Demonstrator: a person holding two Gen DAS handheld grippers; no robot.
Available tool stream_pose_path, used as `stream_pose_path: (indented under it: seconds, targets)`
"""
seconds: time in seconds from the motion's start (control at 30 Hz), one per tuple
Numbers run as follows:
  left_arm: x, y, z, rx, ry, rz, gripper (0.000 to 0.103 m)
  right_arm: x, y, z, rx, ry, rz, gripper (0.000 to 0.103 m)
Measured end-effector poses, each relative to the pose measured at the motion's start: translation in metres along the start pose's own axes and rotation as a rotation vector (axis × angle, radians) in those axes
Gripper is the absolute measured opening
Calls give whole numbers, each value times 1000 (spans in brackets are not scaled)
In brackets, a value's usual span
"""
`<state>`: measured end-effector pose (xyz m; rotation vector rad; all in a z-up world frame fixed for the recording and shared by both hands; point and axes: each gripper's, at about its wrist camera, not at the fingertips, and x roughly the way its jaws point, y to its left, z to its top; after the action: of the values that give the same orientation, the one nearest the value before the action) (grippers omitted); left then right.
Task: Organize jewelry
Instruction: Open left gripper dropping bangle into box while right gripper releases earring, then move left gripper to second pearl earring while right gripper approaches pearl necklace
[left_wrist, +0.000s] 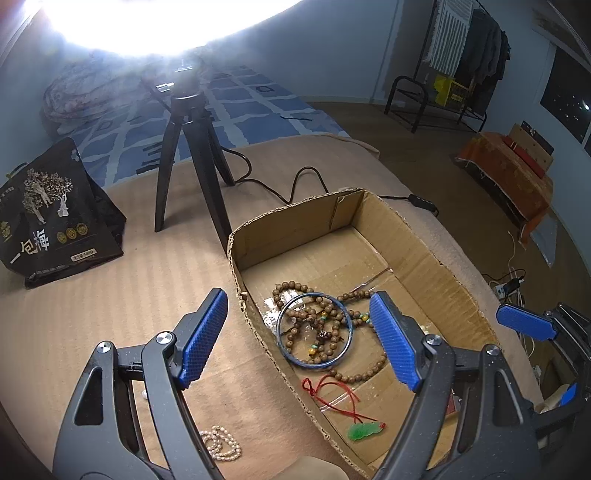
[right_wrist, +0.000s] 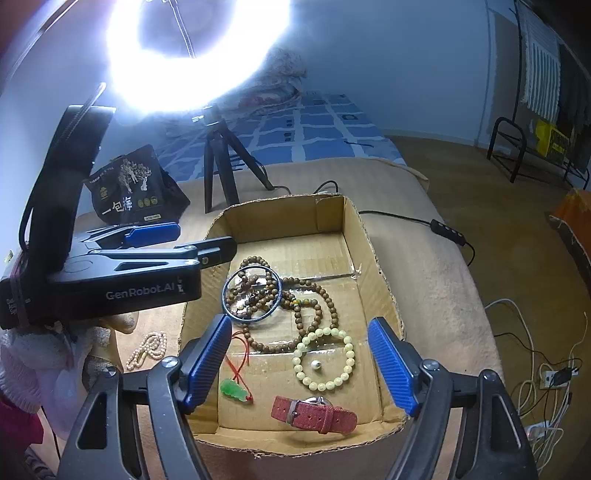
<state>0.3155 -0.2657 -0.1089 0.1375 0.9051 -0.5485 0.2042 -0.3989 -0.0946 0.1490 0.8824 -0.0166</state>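
An open cardboard box (right_wrist: 373, 243) (left_wrist: 436, 240) lies on a beige cloth. Inside are a blue bangle (right_wrist: 252, 291) (left_wrist: 314, 330), a brown wooden bead strand (right_wrist: 321, 301) (left_wrist: 354, 376), a cream bead bracelet (right_wrist: 325, 358), a green pendant on red cord (right_wrist: 233, 392) (left_wrist: 364, 430), a red-strap watch (right_wrist: 314, 415) and a small silver bead (right_wrist: 315, 364). A pearl strand (left_wrist: 221, 448) (right_wrist: 147, 349) lies on the cloth left of the box. My left gripper (left_wrist: 299, 339) is open and empty over the box's left wall. My right gripper (right_wrist: 299, 365) is open and empty above the box's near half.
A ring light on a black tripod (left_wrist: 192, 158) (right_wrist: 221, 162) stands behind the box, its cable (left_wrist: 295, 184) trailing right. A black printed bag (left_wrist: 55, 214) (right_wrist: 133, 188) sits at the back left. Cables and a power strip (right_wrist: 550, 376) lie on the floor to the right.
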Motion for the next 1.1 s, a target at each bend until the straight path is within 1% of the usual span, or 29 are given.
stream_pose_path:
  seconds: [0.4,0.67,0.87,1.1]
  targets:
    - [-18,5,-3,9,-19,12,82,-9,4,1,4,-22,4,79]
    - [-37,18,-7,-7,-45,26,82,-19,8,1,7,-38,12,79]
    - [-55,37,-14,-18,-62,45,82,-27,17,2,11,-55,27,79]
    - [-74,79,-33,-50,-61,84,82,-32,42,2,-14,-67,67,78]
